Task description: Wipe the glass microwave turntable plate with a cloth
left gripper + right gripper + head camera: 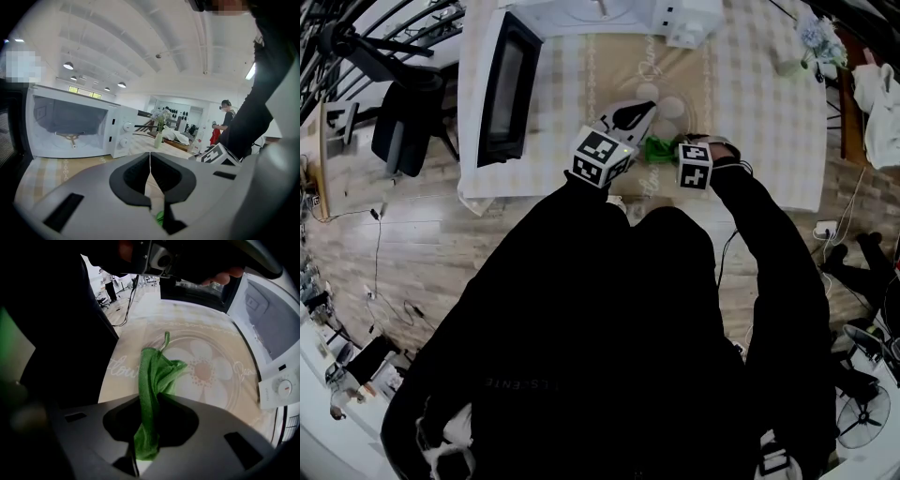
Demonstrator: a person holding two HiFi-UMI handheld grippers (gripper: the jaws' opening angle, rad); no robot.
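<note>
Your right hand-held gripper point(149, 403) is pinching the green cloth point(155, 373), which is lying over the glass turntable plate point(213, 383); your left hand-held gripper point(150, 161) is showing jaws pressed together.

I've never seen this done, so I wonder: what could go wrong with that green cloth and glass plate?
The right gripper pinches only a bunched strip of the green cloth, so it might slip out during rubbing. The glass plate lies loose on the tablecloth, and the left gripper, fingers shut, grips nothing, so it could slide.
</note>
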